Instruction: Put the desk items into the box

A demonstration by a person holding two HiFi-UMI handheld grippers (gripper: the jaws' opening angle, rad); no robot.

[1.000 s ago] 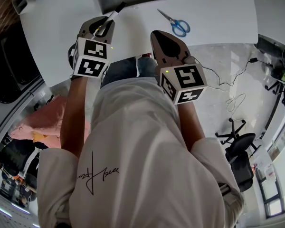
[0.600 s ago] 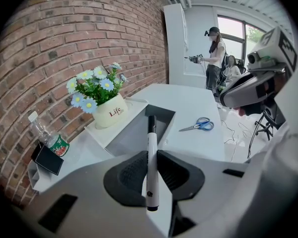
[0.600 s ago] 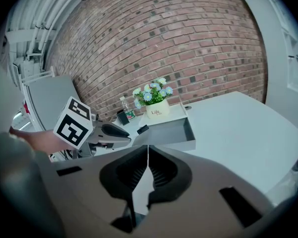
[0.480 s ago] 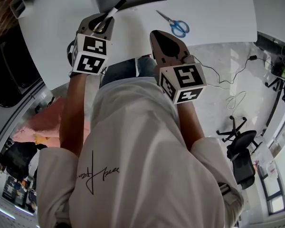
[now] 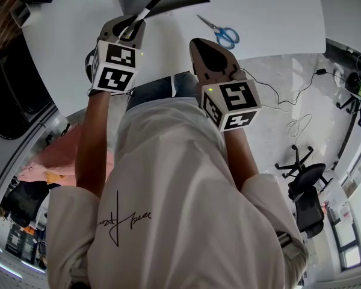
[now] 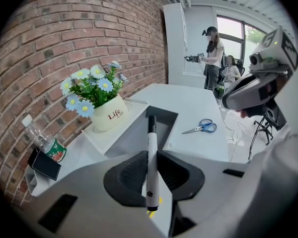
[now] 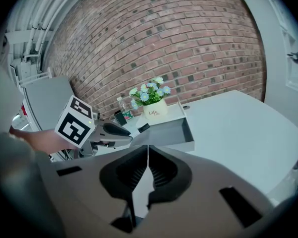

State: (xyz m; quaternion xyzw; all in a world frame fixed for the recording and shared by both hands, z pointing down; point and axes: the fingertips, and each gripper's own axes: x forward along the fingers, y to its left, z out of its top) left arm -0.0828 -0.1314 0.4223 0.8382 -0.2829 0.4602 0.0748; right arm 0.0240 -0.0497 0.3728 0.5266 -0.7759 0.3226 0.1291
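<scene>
Your left gripper (image 6: 150, 175) has its fingers clamped on the white marker (image 6: 150, 148), with the black cap pointing out toward the open grey box (image 6: 134, 133). The cap seems to hang over the box's near edge, though the height is hard to judge. Your right gripper (image 7: 147, 168) is alongside, fingers pressed together on nothing. The blue-handled scissors (image 5: 221, 32) lie on the white tabletop (image 5: 271, 17), right of the box.

Head view looks down — gripper views share box (image 7: 171, 132).
</scene>
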